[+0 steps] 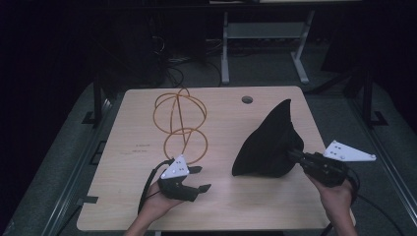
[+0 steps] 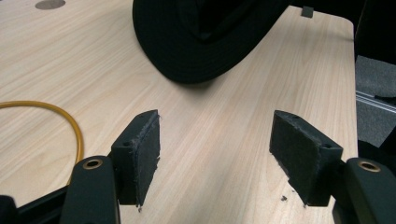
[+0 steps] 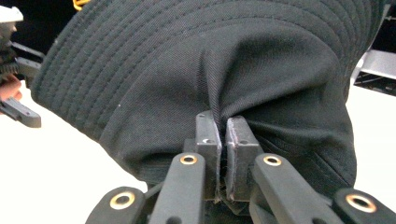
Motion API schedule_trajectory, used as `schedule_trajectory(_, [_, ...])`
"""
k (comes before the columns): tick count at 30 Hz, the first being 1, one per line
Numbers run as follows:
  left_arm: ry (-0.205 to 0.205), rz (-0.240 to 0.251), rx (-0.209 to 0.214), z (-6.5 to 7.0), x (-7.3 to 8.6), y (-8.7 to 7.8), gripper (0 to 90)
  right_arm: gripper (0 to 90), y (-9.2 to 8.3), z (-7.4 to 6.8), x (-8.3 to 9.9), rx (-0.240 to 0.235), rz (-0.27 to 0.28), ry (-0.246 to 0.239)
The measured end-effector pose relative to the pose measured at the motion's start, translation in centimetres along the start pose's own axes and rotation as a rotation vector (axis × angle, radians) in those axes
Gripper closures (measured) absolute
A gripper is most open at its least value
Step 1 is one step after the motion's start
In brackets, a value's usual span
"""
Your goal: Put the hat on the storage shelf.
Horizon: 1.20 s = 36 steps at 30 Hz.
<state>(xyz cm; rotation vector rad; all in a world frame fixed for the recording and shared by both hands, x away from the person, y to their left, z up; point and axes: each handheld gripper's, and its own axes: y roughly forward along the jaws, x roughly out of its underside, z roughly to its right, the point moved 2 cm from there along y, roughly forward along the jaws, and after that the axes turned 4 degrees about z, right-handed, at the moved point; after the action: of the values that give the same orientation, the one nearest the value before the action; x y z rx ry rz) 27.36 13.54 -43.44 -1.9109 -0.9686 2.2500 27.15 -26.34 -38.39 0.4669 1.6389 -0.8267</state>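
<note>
High view: on the light wooden tabletop (image 1: 137,206), the right gripper (image 1: 295,155) is pinching a black stitched-brim fabric hat (image 1: 270,142) and lifting it so that its peak is pointing up and away from the person. The left gripper (image 1: 199,178) is hovering just off the hat's near-left edge, jaws spread wide and empty. A looped orange cable (image 1: 179,123) is lying well to the hat's left, beyond the left gripper.

Left gripper view: the two black padded jaws are standing wide apart over bare wood, with nothing between them. The hat's brim (image 2: 196,60) is sitting ahead of the jaws and slightly to one side; the orange cable (image 2: 70,126) is curving past on the side away from the hat.

Right gripper view: the jaws are closed tight on a gathered fold of the hat's crown (image 3: 224,84), cloth bunching at the pads.

Judgement: the hat's long axis is running from brim upward to peak; the free left gripper is nearest the brim, which lies straight ahead of its opening.
</note>
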Motion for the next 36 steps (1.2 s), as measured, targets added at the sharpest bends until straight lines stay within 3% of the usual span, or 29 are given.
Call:
schedule_trajectory(13, [0.000,-0.001,-0.011,-0.1,0.5,0.2,31.5,85.2,-0.1,0.2,-3.2,-0.036,0.002,-0.014])
schedule_trajectory(21, [0.034,-0.019,-0.007,0.1,0.5,0.5,30.7,85.2,0.7,0.0,-4.9,-0.074,-0.010,0.003])
schedule_trajectory(36, [0.019,-0.011,-0.011,0.0,0.7,0.3,28.8,85.1,1.1,0.1,-7.8,-0.097,-0.001,0.005])
